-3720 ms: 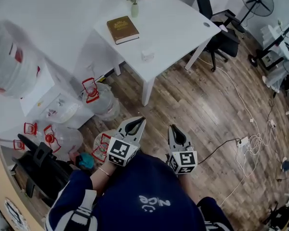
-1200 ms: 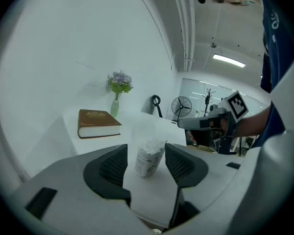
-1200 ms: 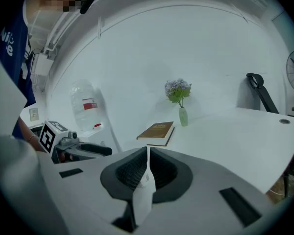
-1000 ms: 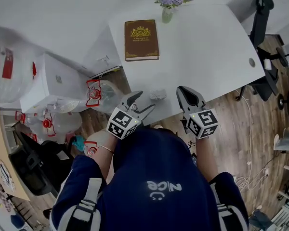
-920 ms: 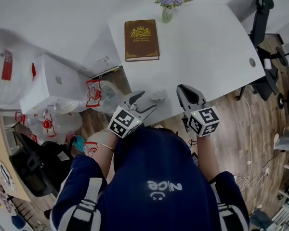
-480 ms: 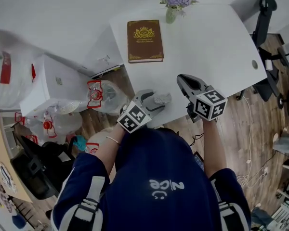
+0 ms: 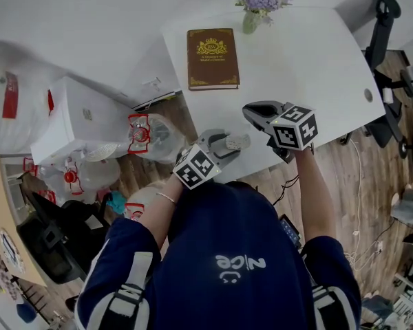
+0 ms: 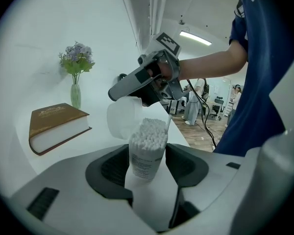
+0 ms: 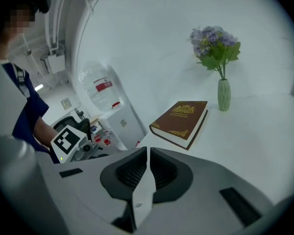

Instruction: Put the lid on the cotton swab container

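Step in hand, as judged: lid approach. Left gripper (image 8: pixel 148 166), its jaws just closed in, clamps the open cotton swab container (image 8: pixel 147 146) at the table (image 7: pixel 316 53) edge. Right gripper (image 9: pixel 147 156) pinches the lid (image 8: pixel 121 119) just beyond, at 11 o'clock. Next move, likely: centre it over the swabs and press down.

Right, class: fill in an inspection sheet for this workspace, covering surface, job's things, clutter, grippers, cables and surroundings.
Surface: white table.
Job's things: cotton swab container upright, open, full of swabs; lid off, held just behind it.
Clutter: brown book; vase of flowers.
Grippers: left gripper fingers have just been closing, now on the container; right gripper shut on the lid.
Cables: dark cable on the wood floor.
Surroundings: water bottles; office chair.
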### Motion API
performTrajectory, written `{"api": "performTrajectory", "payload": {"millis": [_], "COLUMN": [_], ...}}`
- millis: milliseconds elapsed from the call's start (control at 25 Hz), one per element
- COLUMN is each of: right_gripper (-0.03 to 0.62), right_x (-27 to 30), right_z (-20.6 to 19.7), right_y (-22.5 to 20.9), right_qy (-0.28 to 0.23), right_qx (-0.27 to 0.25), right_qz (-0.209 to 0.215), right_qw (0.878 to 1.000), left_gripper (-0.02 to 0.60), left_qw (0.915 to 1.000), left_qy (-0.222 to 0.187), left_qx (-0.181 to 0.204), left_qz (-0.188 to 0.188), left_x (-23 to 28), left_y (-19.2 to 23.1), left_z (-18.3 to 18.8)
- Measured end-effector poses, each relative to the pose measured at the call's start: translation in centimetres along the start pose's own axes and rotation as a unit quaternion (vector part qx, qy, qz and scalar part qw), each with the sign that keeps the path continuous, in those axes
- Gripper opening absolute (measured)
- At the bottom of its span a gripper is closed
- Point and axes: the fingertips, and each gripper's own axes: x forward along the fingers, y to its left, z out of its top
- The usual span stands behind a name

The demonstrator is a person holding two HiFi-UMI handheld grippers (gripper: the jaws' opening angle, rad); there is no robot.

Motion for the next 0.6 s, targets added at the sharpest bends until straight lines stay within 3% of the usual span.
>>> {"api": "performTrajectory", "payload": {"millis": [160,600], "right_gripper": [0.054,0.054], "right_x": [1.1,0.4], "right_z": [-0.7,-1.5], "right_y": [1.1,3.6], "right_qy": [0.046,0.047], "right_qx": [-0.049,-0.04], "right_qz": [0.013,0.052], "right_qw": [0.998,0.997], "left_gripper": [0.252,0.252], "left_qw": [0.9998,0.9997], "left_qy": [-0.01,-0.012], "left_qx": [-0.02,-0.022], "left_qz": [0.002,0.007], "left_x": [0.1,0.1], "left_y": [0.2,0.2], "left_z": [-0.2,-0.3]}}
